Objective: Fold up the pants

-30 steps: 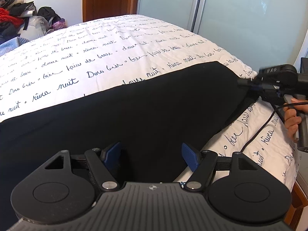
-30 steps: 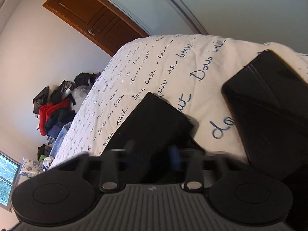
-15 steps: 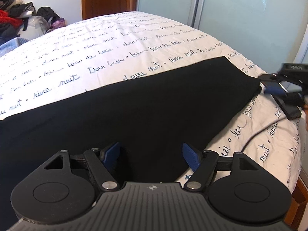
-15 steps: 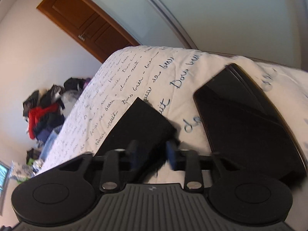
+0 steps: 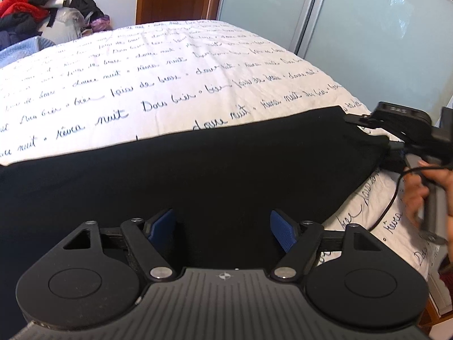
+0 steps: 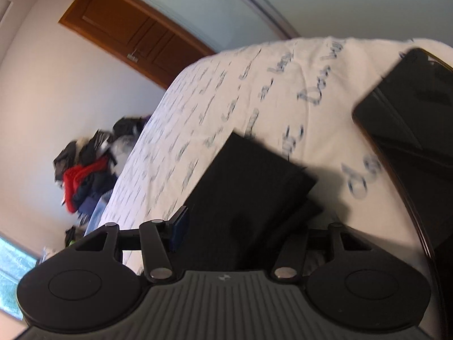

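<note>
The long black fabric pants are lying flat across the near edge of the white script-printed bed. The left gripper is hovering over them, jaws widening, gripping nothing. The right gripper, jaws just parting, is straddling their right end unclamped.

The right gripper's right blue pad is hidden behind the long black cloth pants (smeared by motion blur), whose left end runs off the left wrist view.

left wrist: close, angled down | right wrist: low, tilted | shared: bed
</note>
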A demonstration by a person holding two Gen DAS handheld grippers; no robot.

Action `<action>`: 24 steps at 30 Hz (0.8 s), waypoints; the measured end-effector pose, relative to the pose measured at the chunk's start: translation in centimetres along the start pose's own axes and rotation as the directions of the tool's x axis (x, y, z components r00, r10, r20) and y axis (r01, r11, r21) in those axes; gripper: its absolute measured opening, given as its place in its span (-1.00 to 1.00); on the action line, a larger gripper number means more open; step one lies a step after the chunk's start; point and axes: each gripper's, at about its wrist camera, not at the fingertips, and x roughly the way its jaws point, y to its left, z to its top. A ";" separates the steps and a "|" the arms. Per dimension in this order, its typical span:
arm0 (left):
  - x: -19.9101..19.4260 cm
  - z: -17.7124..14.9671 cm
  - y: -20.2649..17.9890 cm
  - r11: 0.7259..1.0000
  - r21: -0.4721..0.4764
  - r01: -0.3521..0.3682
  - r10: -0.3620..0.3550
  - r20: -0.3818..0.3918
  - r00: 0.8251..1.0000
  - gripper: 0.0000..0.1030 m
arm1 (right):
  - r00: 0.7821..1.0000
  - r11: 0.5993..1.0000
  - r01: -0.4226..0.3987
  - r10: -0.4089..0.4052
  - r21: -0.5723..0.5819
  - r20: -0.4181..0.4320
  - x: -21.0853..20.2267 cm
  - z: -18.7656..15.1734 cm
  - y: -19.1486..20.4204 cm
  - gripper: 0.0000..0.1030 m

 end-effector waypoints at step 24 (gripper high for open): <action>1.3 1.6 1.4 0.992 -0.123 0.029 -0.029 0.003 1.000 0.62 | 0.997 0.955 0.077 -0.068 -0.286 0.039 0.2 0.9 3.0 -0.89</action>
